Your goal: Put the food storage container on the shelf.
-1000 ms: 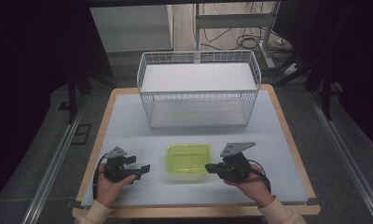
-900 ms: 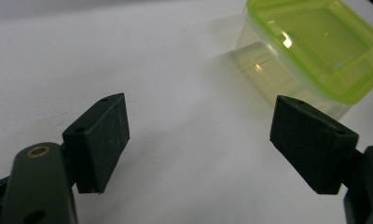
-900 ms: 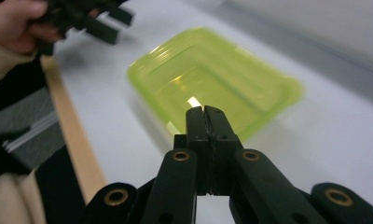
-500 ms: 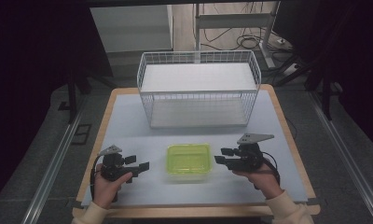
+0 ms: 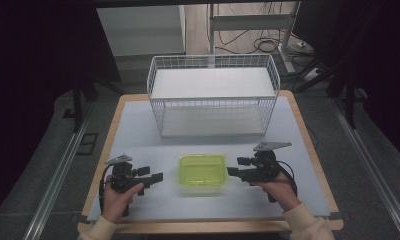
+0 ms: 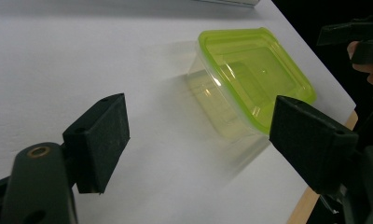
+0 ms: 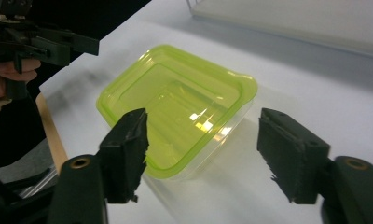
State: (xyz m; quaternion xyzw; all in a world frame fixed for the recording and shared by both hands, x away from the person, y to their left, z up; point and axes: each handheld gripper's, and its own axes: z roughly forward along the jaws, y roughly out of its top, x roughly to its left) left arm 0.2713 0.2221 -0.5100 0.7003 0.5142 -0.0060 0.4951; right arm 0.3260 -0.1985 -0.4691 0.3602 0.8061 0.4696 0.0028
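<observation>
A clear plastic container with a lime-green lid (image 5: pixel 202 170) sits on the white table near its front edge; it appears too in the left gripper view (image 6: pixel 250 79) and the right gripper view (image 7: pixel 175 107). My left gripper (image 5: pixel 150 176) is held to the left of it, jaws open and pointing at it, a short gap away. My right gripper (image 5: pixel 236 167) is on the container's right side, open, its tips close to the lid's edge. From each gripper view the jaws (image 6: pixel 198 135) (image 7: pixel 203 154) stand wide apart with nothing between them.
A white wire basket (image 5: pixel 213 95) stands at the back middle of the table. The wooden table edge (image 5: pixel 208 227) runs along the front, where the person's hands come in. Dark floor, rails and cables surround the table.
Both grippers have shifted slightly: the left has drawn back toward the front-left, the right has moved right and a little away from the front edge. The container has not moved.
</observation>
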